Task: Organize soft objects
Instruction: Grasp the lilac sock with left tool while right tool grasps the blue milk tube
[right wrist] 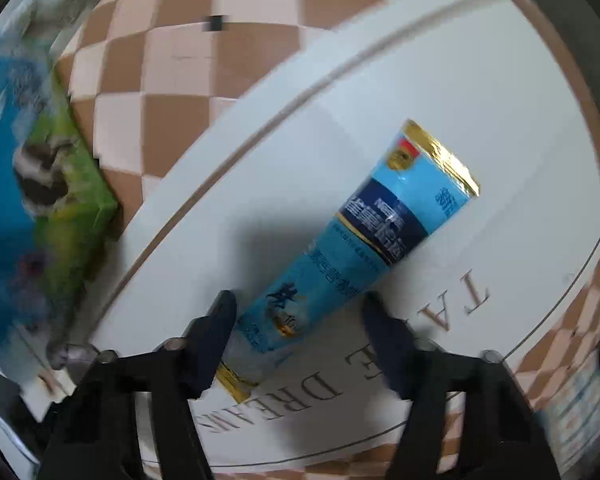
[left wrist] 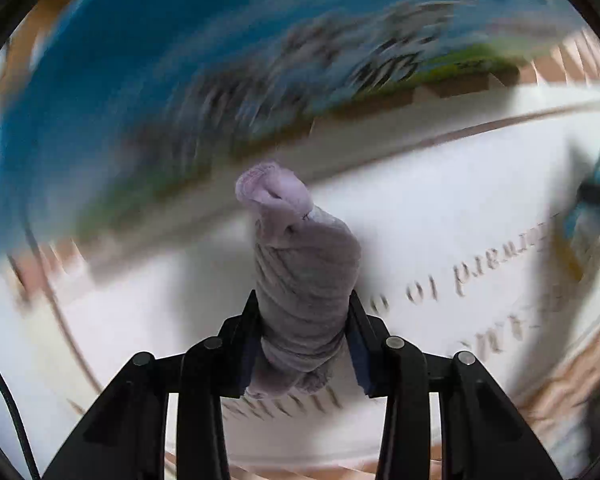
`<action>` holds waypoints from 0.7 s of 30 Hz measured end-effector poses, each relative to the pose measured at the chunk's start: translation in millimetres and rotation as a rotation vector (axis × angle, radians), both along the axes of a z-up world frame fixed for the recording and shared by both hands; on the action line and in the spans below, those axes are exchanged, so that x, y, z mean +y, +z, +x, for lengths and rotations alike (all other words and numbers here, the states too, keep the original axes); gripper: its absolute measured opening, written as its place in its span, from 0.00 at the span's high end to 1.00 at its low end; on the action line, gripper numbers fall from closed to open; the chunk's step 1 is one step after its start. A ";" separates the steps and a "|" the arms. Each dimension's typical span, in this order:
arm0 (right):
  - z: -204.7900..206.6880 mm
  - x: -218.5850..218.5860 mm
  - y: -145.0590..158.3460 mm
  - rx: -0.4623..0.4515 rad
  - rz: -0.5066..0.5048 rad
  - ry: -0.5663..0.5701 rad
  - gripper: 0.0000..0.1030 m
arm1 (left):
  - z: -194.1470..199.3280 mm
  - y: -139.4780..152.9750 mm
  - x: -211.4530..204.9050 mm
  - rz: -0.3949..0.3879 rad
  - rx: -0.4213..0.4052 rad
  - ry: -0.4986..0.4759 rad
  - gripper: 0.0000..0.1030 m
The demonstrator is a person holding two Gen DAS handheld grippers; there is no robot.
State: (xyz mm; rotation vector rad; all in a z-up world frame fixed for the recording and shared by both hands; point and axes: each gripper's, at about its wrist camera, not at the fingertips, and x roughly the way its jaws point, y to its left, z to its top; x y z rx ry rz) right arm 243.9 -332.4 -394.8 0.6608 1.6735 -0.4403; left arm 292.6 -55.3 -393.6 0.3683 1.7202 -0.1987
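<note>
**Box crowds the left, open mat on the right**

In the right wrist view we see a blue-and-green box (right wrist: pixel 28 200) walling off the left of the frame, its corner at the edge of the white mat (right wrist: pixel 260 184). A blue packet (right wrist: pixel 364 240) lies diagonally through the centre, its lower end between our spread right gripper (right wrist: pixel 298 312) fingers. Bare mat opens at lower right. In the left wrist view the box (left wrist: pixel 120 100) fills the upper left; white mat (left wrist: pixel 440 208) lies open at right.

The right claw (right wrist: pixel 298 320) hangs spread wide over a blue tube (right wrist: pixel 356 252) lying slantwise on the white mat (right wrist: pixel 500 100). A blue-and-green box (right wrist: pixel 28 200) sits off the mat's left edge on the checkered cloth (right wrist: pixel 204 60).
</note>
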 end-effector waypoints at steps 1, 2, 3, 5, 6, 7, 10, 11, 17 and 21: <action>2.2 7.3 0.2 0.016 -0.015 0.061 0.58 | -3.7 -0.9 9.8 -0.032 0.039 0.073 0.65; 2.7 12.7 0.2 0.027 -0.022 0.102 0.62 | -7.5 -1.6 16.4 -0.052 0.062 0.120 0.65; 2.6 18.7 0.5 0.032 -0.028 0.147 0.65 | -11.9 -2.3 22.4 -0.070 0.081 0.162 0.65; -1.3 36.9 1.4 0.041 -0.032 0.269 0.70 | -23.2 -3.7 33.1 -0.098 0.115 0.233 0.65; -4.4 45.9 1.4 0.049 -0.028 0.328 0.71 | -29.4 -4.3 37.8 -0.111 0.129 0.266 0.65; -9.0 56.3 1.1 0.059 -0.021 0.392 0.72 | -35.4 -5.0 41.3 -0.120 0.142 0.290 0.65; -30.1 87.4 0.3 0.097 -0.008 0.574 0.74 | -52.2 -8.2 45.3 -0.135 0.176 0.323 0.65; -39.3 96.9 -0.5 0.112 -0.008 0.626 0.74 | -57.3 -9.8 44.2 -0.135 0.184 0.321 0.65; -73.2 125.3 -3.5 0.139 -0.019 0.745 0.75 | -65.2 -13.1 32.4 -0.106 0.176 0.292 0.65; -76.4 131.2 -5.6 0.140 -0.029 0.743 0.74 | -70.4 -12.0 10.7 -0.072 0.154 0.252 0.63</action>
